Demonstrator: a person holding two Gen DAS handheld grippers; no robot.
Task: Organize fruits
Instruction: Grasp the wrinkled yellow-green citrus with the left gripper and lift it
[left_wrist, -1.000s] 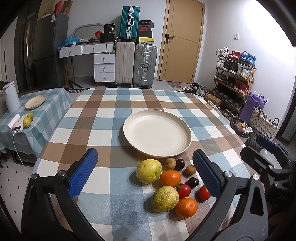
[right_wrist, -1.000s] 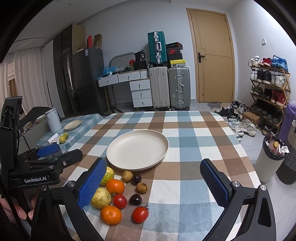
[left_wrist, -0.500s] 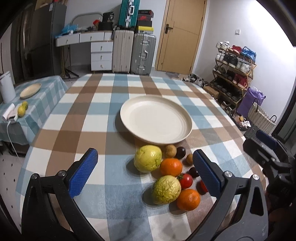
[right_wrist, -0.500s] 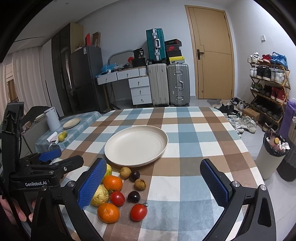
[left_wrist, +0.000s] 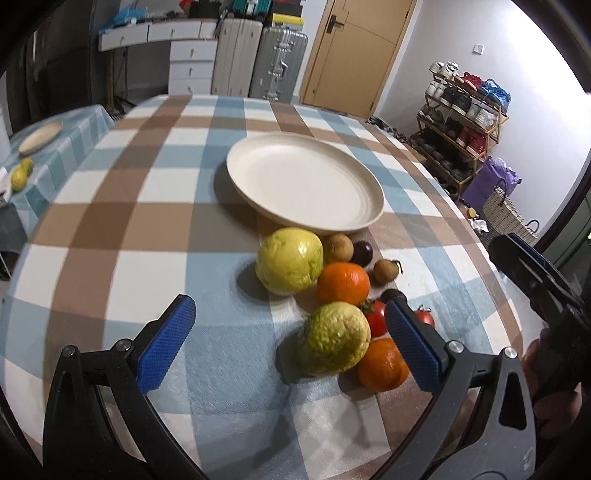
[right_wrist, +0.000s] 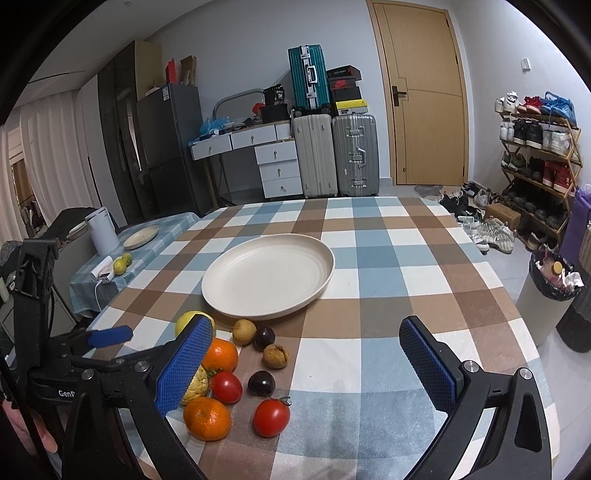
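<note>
Both jaws were wide open and empty: your left gripper (left_wrist: 290, 349) tilted low toward the bumpy yellow fruit (left_wrist: 336, 342), perhaps a citron; your right gripper (right_wrist: 304, 363) hovered level.

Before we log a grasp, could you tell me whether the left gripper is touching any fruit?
Apart. The left wrist view shows the left gripper open, its fingers clear of the bumpy yellow fruit.
</note>
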